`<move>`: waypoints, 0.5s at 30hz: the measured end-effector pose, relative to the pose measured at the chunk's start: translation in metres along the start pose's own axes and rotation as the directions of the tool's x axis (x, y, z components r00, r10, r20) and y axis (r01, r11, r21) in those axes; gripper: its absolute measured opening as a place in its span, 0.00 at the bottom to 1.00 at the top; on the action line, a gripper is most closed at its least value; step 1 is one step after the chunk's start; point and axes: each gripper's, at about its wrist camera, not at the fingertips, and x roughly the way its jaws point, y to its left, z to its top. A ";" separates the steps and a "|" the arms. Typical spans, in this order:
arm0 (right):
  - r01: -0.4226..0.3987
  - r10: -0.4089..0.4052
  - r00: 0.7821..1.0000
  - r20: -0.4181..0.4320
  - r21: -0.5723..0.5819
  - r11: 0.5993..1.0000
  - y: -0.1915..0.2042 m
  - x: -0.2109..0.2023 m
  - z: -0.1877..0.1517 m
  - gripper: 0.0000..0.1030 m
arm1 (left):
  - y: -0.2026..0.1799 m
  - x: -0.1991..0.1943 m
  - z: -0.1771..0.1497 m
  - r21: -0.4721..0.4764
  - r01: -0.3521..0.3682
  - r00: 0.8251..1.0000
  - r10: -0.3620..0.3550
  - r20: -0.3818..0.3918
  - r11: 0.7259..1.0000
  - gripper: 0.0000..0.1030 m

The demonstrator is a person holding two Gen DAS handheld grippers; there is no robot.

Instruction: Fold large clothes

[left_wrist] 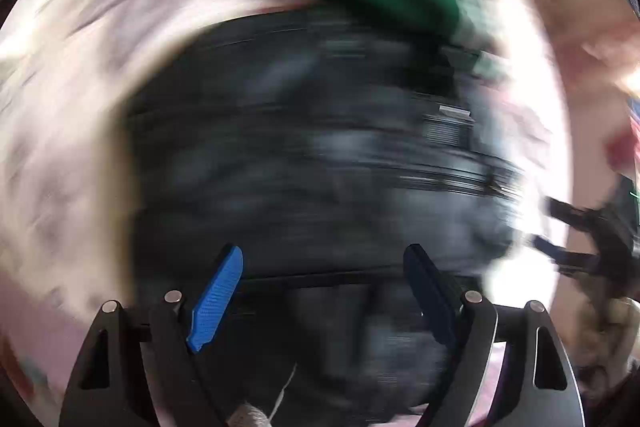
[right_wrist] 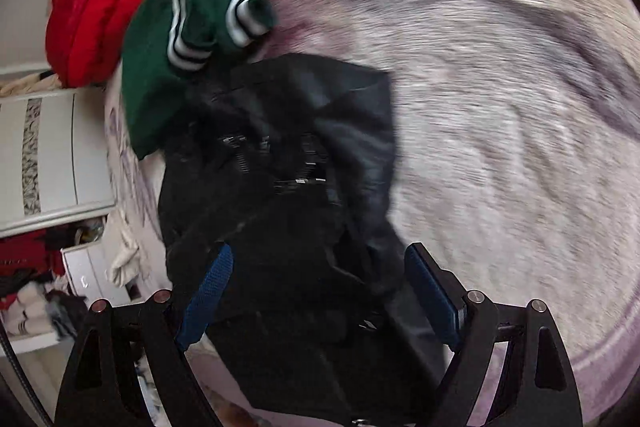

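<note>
left gripper [left_wrist: 322, 291]: jaws spread wide, nothing pinched. It hangs right over the near edge of the black jacket [left_wrist: 304, 155], and that view is badly smeared, so I can't tell whether the blue pads [left_wrist: 218, 301] touch the cloth.

right gripper [right_wrist: 320, 293]: also spread wide with nothing gripped. The jacket's near end lies between and under the fingers, but they aren't pinching it as far as I can see.

black jacket [right_wrist: 280, 163]: the landmark for everything below. Dark, crumpled, zipper teeth showing mid-body, lying on the pale floral bedspread [right_wrist: 500, 131].

step in hand: my guess is the very start for this jacket, still a lump with no neat fold showing.

next move: probably each gripper needs to close on an edge or corner near it, then pull apart to flatten it. The fabric looks slippery, so grab a decent bite.

count, left to right of the jacket:
- red garment [right_wrist: 94, 15]: one, far-left of the jacket, at the bed edge
- green striped-cuff sweater [right_wrist: 168, 59]: one, touching the jacket's far-left corner
- black jacket: one
- grippers: two

off the bed: white drawers [right_wrist: 52, 155] well left of the jacket, clothes piled below them.
</note>
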 end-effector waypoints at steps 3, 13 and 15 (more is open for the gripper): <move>0.117 -0.120 0.992 -0.036 -0.085 0.989 0.020 0.035 0.008 0.82 | 0.063 0.018 0.006 -0.101 -0.150 0.989 0.150 -0.013 0.983 0.80; 0.333 -0.311 0.939 0.146 -0.154 0.930 0.049 0.029 -0.005 0.11 | 0.110 0.063 0.057 -0.275 -0.061 0.998 0.059 -0.016 0.959 0.82; 0.374 -0.345 0.919 0.189 -0.150 0.915 0.047 0.019 -0.016 0.06 | 0.105 0.055 0.059 -0.267 -0.042 0.999 0.038 -0.018 0.963 0.82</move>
